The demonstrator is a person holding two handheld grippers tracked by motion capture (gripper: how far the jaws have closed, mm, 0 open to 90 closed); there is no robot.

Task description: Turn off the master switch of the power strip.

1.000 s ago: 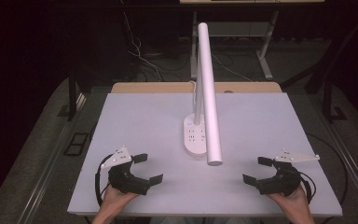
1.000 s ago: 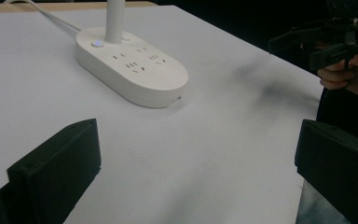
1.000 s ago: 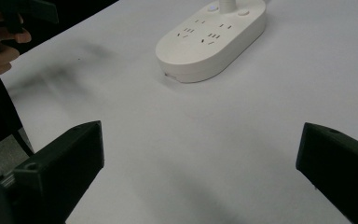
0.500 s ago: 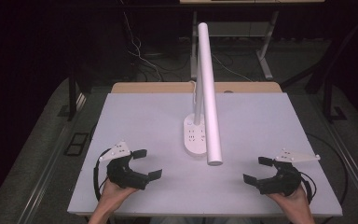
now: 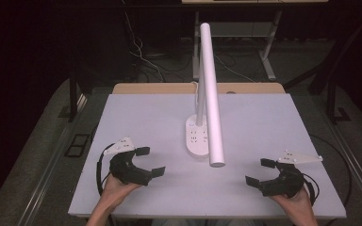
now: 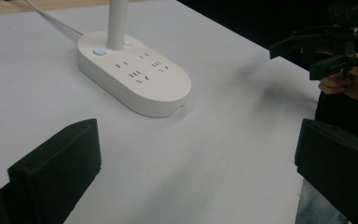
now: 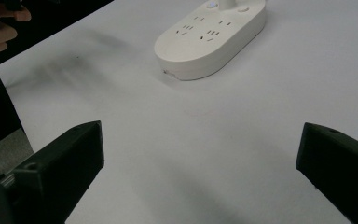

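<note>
Pale worktop [image 5: 136, 117], dark surround: lamp [image 5: 199, 137] stands at centre, base socketed, untouched. Left tool [image 5: 149, 161] and right tool [image 5: 259, 171] flank it, jaws spread, empty. Approach stage; next, probably, closing in on the lamp.

White tabletop [image 5: 136, 117], wooden board edge [image 5: 160, 88] along its 12 o'clock side, dark floor with loose cables [image 5: 141, 52] beyond, metal desk legs [image 5: 267, 61] at 1 o'clock.
</note>
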